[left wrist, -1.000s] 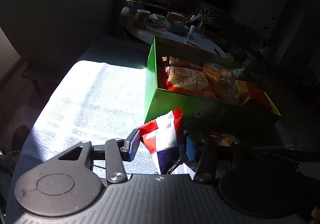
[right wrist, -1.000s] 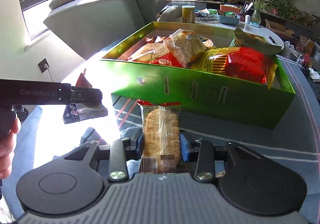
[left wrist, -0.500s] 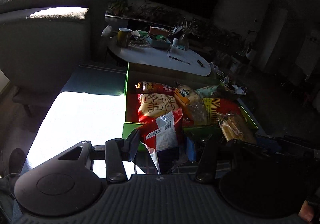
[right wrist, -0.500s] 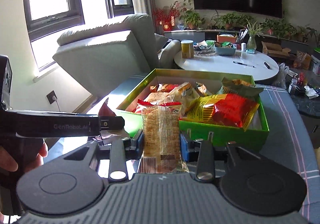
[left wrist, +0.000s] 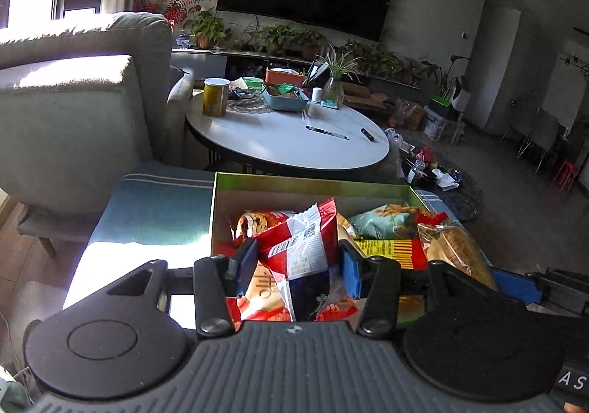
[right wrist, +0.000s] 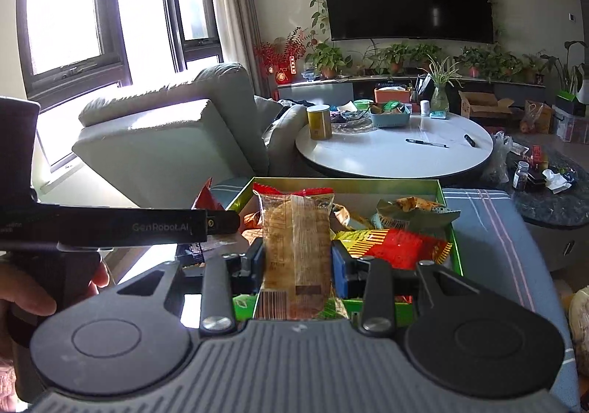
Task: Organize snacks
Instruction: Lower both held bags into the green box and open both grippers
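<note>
My left gripper (left wrist: 298,265) is shut on a red, white and blue snack packet (left wrist: 305,258) and holds it over the near left part of the green box (left wrist: 309,181). My right gripper (right wrist: 297,262) is shut on a clear packet of brown biscuits (right wrist: 296,247), held upright above the near edge of the same box (right wrist: 349,183). The box holds several snack bags, among them a red and yellow one (right wrist: 397,247). The left gripper's body (right wrist: 110,227) crosses the left of the right wrist view, and the biscuit packet (left wrist: 456,251) shows at the right of the left wrist view.
A round white table (right wrist: 394,151) with a yellow can (right wrist: 319,122), a basket and pens stands just behind the box. A grey armchair (right wrist: 176,133) is to the left. The box rests on a blue striped cloth (right wrist: 489,214).
Both grippers have risen with their packets and now look down into the box from above its near edge. The left gripper has carried its packet from beside the box to over it.
</note>
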`<state>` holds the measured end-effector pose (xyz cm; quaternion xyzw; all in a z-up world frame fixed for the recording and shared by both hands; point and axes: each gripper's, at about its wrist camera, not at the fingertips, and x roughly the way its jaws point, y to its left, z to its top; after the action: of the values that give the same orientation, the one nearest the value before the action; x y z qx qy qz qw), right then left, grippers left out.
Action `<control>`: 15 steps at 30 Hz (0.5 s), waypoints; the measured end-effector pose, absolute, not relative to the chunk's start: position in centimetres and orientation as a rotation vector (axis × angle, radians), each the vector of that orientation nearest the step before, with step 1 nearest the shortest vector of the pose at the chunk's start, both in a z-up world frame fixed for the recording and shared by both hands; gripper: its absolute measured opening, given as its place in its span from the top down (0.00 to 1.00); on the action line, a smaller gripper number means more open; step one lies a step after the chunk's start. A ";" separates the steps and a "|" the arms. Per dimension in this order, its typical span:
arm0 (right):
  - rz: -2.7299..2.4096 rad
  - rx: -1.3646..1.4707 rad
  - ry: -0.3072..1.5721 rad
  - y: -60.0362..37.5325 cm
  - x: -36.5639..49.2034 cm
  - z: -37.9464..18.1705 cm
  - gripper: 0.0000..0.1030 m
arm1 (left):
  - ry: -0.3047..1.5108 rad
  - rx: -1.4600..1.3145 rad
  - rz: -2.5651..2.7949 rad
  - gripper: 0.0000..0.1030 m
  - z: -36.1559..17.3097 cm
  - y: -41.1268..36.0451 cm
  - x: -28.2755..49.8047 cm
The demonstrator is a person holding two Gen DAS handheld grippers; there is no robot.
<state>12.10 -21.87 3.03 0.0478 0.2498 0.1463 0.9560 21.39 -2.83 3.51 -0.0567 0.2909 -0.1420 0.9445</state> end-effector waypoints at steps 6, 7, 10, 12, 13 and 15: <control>0.280 0.127 0.518 -22.3 14.2 2.9 0.27 | 0.603 -0.102 -0.259 0.57 3.4 -3.3 24.6; 0.280 0.129 0.521 -22.3 14.5 2.8 0.27 | 0.608 -0.096 -0.257 0.57 3.2 -3.5 25.2; 0.275 0.130 0.530 -22.5 15.2 2.5 0.27 | 0.620 -0.068 -0.251 0.57 2.8 -4.1 26.8; 0.269 0.131 0.538 -22.6 15.7 2.3 0.27 | 0.629 -0.051 -0.249 0.57 2.4 -4.5 27.8; 0.266 0.132 0.542 -22.6 16.0 2.2 0.27 | 0.634 -0.046 -0.248 0.57 2.2 -4.6 28.3; 0.260 0.134 0.551 -22.8 16.5 1.9 0.27 | 0.647 -0.032 -0.242 0.57 1.8 -4.9 29.1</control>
<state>16.48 -22.77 1.92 0.0660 0.2711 0.1281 0.9517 29.07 -4.89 1.76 -0.0156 0.3171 -0.1184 0.9408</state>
